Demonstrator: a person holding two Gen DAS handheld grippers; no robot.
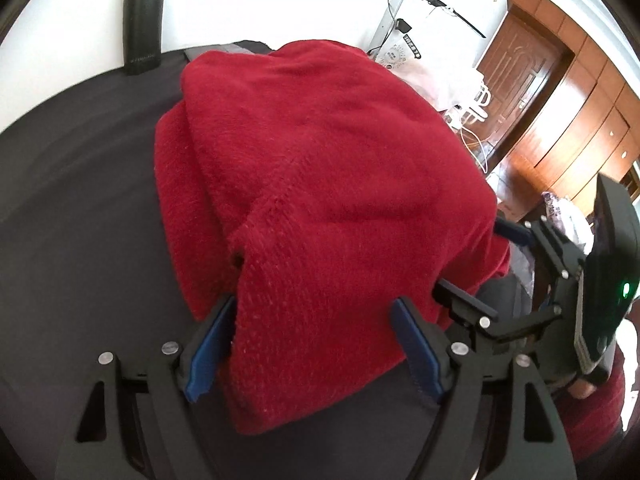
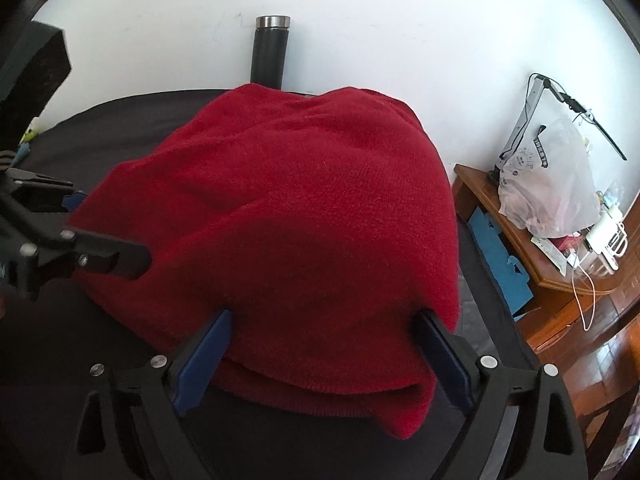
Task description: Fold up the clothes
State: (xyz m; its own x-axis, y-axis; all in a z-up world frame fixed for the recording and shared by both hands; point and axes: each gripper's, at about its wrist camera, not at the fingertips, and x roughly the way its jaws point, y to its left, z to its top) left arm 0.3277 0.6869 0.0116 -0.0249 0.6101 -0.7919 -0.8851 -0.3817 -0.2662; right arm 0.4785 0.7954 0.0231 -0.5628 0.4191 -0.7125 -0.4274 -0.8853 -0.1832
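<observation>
**Ana:** Fingers first, left side to right. On the left gripper (image 1: 312, 344) the blue pads (image 1: 208, 354) stand wide, with the near hem of the red sweater (image 1: 320, 168) lying loose between them. I see no pinch. The right gripper (image 2: 324, 356) is spread wider still, its pads (image 2: 202, 364) either side of the sweater's near edge, holding nothing.

**Ben:** And the sweater itself?

**Ana:** Heaped in a folded bundle on the black tabletop (image 1: 72, 184), its near hem drooping over the front edge toward the grippers.

**Ben:** What might go wrong?

**Ana:** I'd guess a closing jaw catches only the top layer, so the layers slide apart. The overhang could also drag the bundle off the front. A hard push might shove it back into the dark flask (image 2: 272, 50) by the wall.

**Ben:** Anything hidden?

**Ana:** How many layers lie underneath, and where the sleeves went. The far hem is out of sight behind the mound. The right edge of the table sits hidden behind cloth too.
</observation>
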